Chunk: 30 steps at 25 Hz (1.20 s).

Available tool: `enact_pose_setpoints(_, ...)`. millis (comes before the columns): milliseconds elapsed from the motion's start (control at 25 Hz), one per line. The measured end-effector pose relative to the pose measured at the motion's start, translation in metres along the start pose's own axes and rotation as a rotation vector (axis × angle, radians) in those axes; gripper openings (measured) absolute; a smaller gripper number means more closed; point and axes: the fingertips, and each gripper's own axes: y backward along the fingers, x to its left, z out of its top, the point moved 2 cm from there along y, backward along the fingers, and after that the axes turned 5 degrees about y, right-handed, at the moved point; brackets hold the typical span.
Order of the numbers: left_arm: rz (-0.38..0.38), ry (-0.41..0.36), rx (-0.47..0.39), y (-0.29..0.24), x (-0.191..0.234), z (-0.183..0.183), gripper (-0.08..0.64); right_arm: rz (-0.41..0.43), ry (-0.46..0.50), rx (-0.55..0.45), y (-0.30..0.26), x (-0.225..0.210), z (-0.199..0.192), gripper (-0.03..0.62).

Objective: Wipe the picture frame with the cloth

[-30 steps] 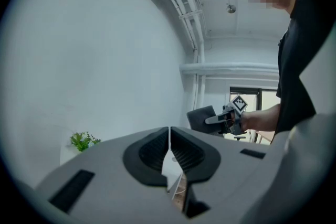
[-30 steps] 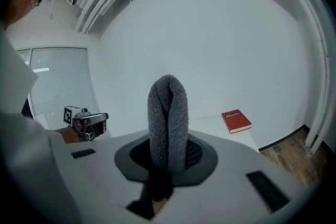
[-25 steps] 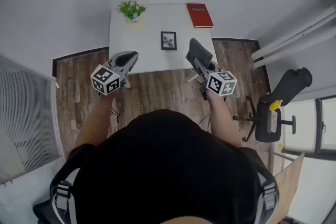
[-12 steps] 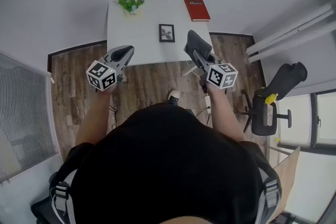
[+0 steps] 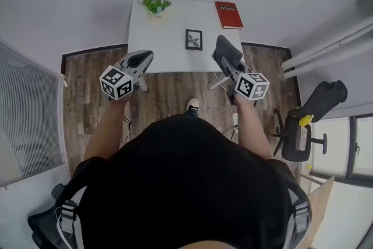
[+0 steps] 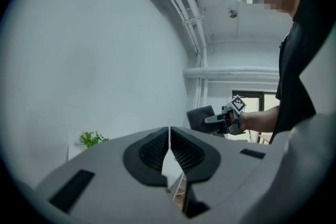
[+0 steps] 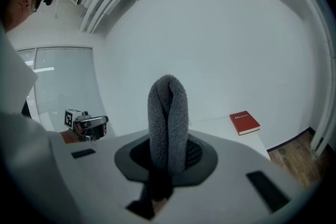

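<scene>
A small black picture frame [image 5: 194, 39] lies on the white table [image 5: 169, 52] in the head view. My right gripper [image 5: 224, 51] hangs over the table's near right edge, shut on a folded grey cloth [image 7: 167, 123] that sticks up between its jaws. The cloth [image 5: 227, 51] sits just right of the frame, apart from it. My left gripper [image 5: 144, 58] is shut with nothing in it, near the table's front left edge. In the left gripper view its jaws [image 6: 169, 145] meet in a thin line.
A small green plant [image 5: 155, 4] stands at the table's back left and a red book [image 5: 229, 14] lies at its back right. A black office chair [image 5: 309, 119] stands on the wood floor to the right. White walls rise behind the table.
Both grippers have kept their places relative to my body. The table and the things on it sit a little further right in the head view than before.
</scene>
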Motion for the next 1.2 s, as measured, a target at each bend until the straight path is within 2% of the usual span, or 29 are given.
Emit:
enact_pose_setpoints(280, 0.016, 0.001, 0.058, -0.012, 0.008, -0.015, 0.02, 0.012, -0.042, 0.003, -0.016, -0.021, -0.009, 0.043)
enact_pose_setpoints(480, 0.033, 0.0, 0.075, -0.033, 0.024, -0.014, 0.02, 0.015, -0.114, 0.003, -0.027, -0.051, -0.01, 0.043)
enact_pose_setpoints(640, 0.046, 0.005, 0.087, -0.058, 0.041, -0.014, 0.02, 0.01, -0.104, 0.016, -0.047, -0.078, -0.001, 0.043)
enact_pose_setpoints(1200, 0.128, 0.037, 0.114, -0.131, 0.093, -0.016, 0.02, 0.095, -0.084, 0.086, -0.129, -0.148, 0.021, 0.043)
